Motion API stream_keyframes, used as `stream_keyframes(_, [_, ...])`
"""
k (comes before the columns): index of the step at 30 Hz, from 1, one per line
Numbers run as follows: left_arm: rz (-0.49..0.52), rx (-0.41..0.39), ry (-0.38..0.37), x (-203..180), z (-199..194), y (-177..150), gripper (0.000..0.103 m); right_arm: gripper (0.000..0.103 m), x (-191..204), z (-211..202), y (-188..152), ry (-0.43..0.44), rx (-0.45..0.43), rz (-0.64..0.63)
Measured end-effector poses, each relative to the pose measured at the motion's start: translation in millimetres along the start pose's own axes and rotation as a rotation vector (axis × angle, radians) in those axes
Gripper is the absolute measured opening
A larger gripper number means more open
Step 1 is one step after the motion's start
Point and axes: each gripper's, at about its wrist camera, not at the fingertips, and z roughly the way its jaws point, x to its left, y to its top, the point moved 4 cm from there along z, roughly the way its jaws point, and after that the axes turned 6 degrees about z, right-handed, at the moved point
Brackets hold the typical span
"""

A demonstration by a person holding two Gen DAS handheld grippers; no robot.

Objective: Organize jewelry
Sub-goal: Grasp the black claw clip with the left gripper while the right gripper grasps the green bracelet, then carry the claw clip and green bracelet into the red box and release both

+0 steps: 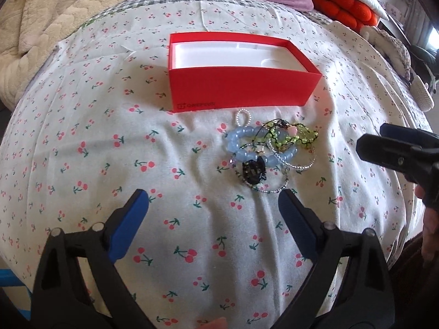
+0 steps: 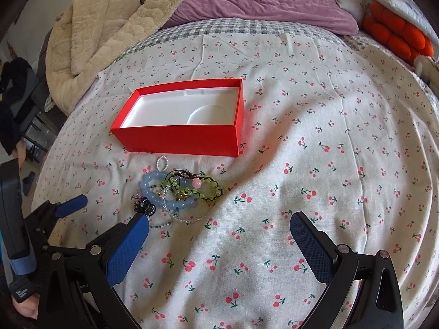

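A tangled pile of jewelry (image 1: 263, 150) lies on the cherry-print sheet: a blue bead bracelet (image 1: 238, 142), a green bead bracelet (image 1: 296, 137), a small pearl ring (image 1: 242, 116), a black charm (image 1: 253, 174) and thin clear bead strands. The pile also shows in the right wrist view (image 2: 181, 194). Just behind it stands an open red box (image 1: 236, 93) with an empty white tray, also in the right wrist view (image 2: 186, 139). My left gripper (image 1: 214, 208) is open and empty, just short of the pile. My right gripper (image 2: 219, 233) is open and empty, to the pile's right.
The bed's sheet (image 2: 329, 164) stretches wide to the right. A beige blanket (image 2: 104, 33) and a purple pillow (image 2: 260, 0) lie at the far end, with an orange plush (image 2: 397, 38) at the far right. The bed edge drops off at the left (image 2: 46, 148).
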Motion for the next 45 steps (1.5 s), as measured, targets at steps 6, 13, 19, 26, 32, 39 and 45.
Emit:
stream_keyframes(6, [0.035,-0.02,-0.121,-14,9,7,0.057,0.076,-20,18,6,0.095,0.041,0.086])
stream_keyframes(13, [0.104,-0.051,-0.201,-28,12,15,0.037,0.058,-27,25,17,0.178,0.05,0.117])
stream_keyframes(19, [0.142,-0.022,-0.154,-30,23,15,0.037,0.045,-20,29,19,0.223,0.068,0.094])
stream_keyframes(26, [0.135,0.016,-0.115,-23,33,12,0.028,0.04,-19,42,20,0.222,0.096,0.088])
stream_keyframes(32, [0.091,-0.003,-0.14,-16,24,11,0.026,0.028,-14,51,25,0.267,0.107,0.089])
stream_keyframes(39, [0.064,-0.034,-0.161,-9,8,11,0.026,0.028,-11,72,26,0.192,0.133,0.055])
stream_keyframes(45, [0.048,-0.025,-0.16,-5,6,11,0.026,0.019,0,79,18,0.109,0.126,-0.053])
